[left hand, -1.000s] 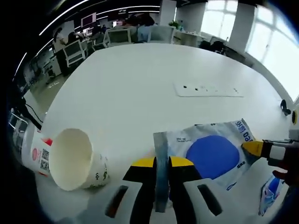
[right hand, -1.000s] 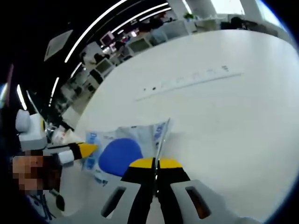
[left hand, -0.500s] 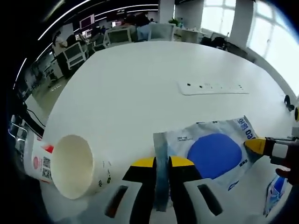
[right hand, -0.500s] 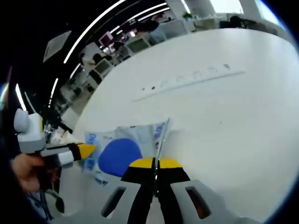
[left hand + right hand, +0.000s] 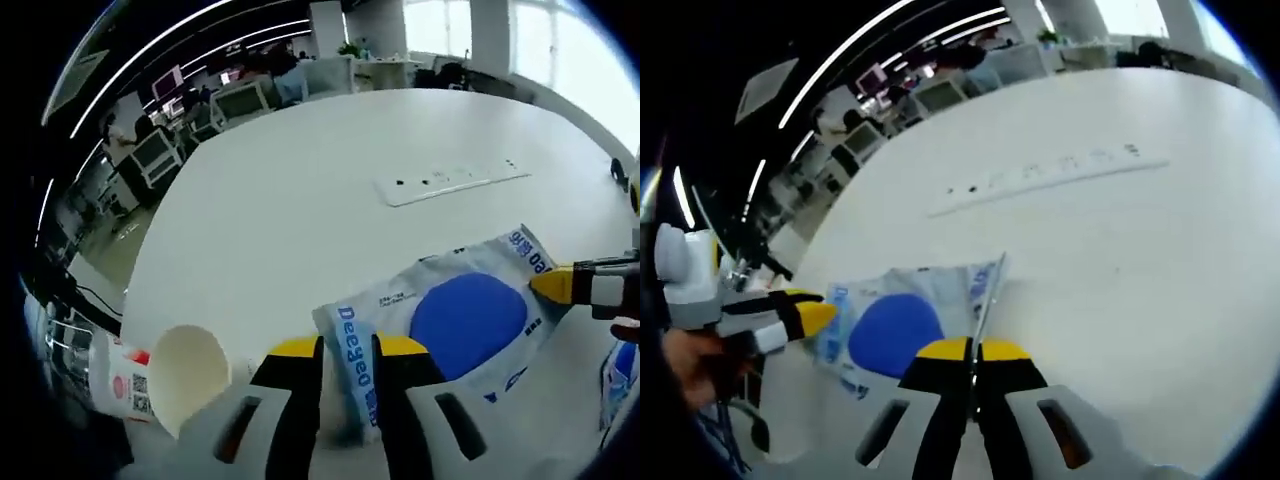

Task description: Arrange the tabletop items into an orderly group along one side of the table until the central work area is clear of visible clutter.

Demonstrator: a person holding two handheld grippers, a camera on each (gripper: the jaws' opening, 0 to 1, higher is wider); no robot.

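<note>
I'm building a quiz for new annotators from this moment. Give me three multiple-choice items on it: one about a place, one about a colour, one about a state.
1. In the left gripper view, where is the paper cup relative to the pouch?
A. to its left
B. on top of it
C. to its right

2. What colour is the large round patch on the pouch?
A. red
B. blue
C. green

3. How is the paper cup positioned?
A. upright
B. upside down
C. on its side

Key: 1 A, the cup sits at the lower left of the white table and the pouch at the right. 2 B, the patch is plainly blue. 3 C, its open mouth faces the camera. Both the left hand-held gripper and the right hand-held gripper pinch the pouch's edges.
</note>
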